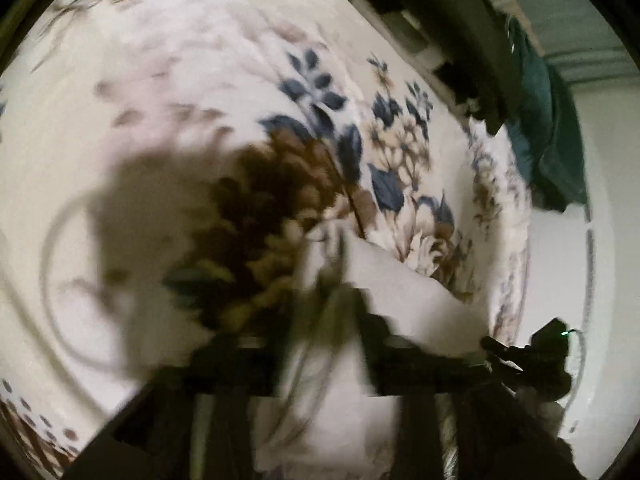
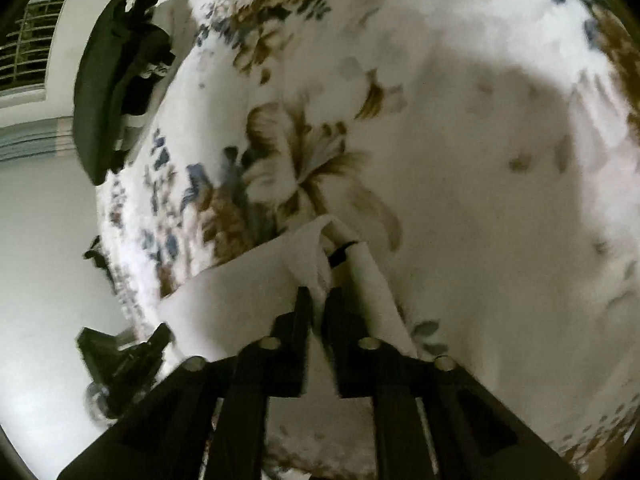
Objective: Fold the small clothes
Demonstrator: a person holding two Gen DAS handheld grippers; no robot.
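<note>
Over the floral blanket (image 2: 480, 160), right gripper (image 2: 318, 304) pinches the white cloth (image 2: 248, 280) — left gripper's (image 1: 332, 300) jaws blur, grip unclear.

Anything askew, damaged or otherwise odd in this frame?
Nothing damaged or spilled. The white garment hangs stretched between the right gripper and left gripper, above the floral blanket. The left wrist view is motion-blurred, so fine detail there is unclear.

No writing, label, brand or number can be read in either wrist view; both pictures are blurred by motion.
</note>
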